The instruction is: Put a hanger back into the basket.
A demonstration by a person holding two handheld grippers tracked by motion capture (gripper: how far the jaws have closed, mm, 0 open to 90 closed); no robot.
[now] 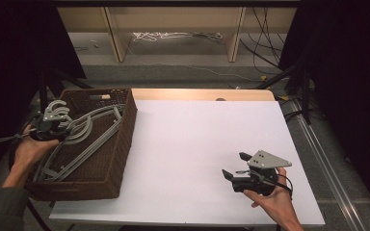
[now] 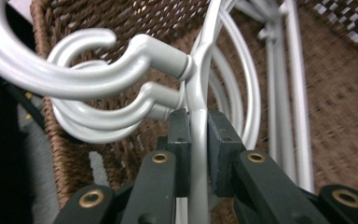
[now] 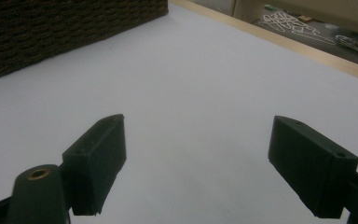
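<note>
Several grey plastic hangers (image 1: 84,137) lie in the brown woven basket (image 1: 120,144). The left claw (image 2: 198,140) pinches one hanger's thin neck to lift it. Over the white bench (image 1: 197,144), the right claw (image 1: 234,166) waits, jaws apart.

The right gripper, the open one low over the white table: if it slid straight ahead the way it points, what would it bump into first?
Probably the wicker basket. The right gripper aims across bare white table toward it, though it might pass the corner and reach the wooden edge.

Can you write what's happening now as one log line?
left gripper: shut on hanger | basket: holds hangers | right gripper: open, over table
</note>
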